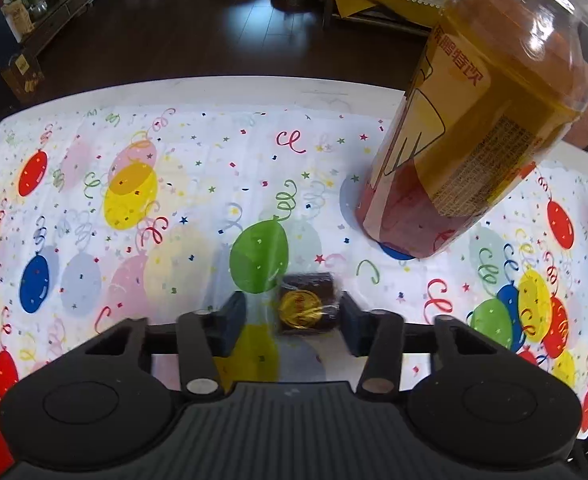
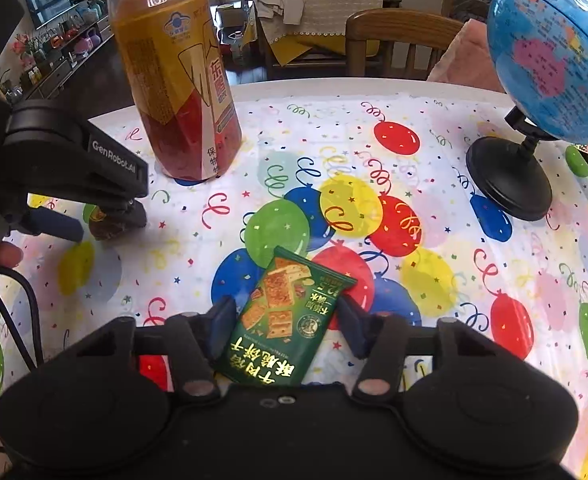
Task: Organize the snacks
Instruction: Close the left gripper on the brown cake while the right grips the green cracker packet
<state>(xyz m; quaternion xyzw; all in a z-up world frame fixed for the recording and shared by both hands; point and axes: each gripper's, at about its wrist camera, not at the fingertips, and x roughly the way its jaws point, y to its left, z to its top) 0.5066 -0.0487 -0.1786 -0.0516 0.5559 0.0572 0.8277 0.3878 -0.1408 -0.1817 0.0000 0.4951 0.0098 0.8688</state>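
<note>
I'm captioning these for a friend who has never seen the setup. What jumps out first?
The balloon-print tablecloth fills both views, with a tall orange drink bottle standing at its far left and a blue globe on a black stand at far right. Nearer, the right gripper brackets a green cracker packet, the left gripper a small brown wrapped snack.

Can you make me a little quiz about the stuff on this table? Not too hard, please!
1. True or false: the globe stands on a black base.
2. Which thing lies between the right tongs? A) a green cracker packet B) a banana C) a spoon
3. Fill in the gap: the tablecloth is printed with colourful ___ and curly streamers.

Key: 1 true. 2 A. 3 balloons.
</note>
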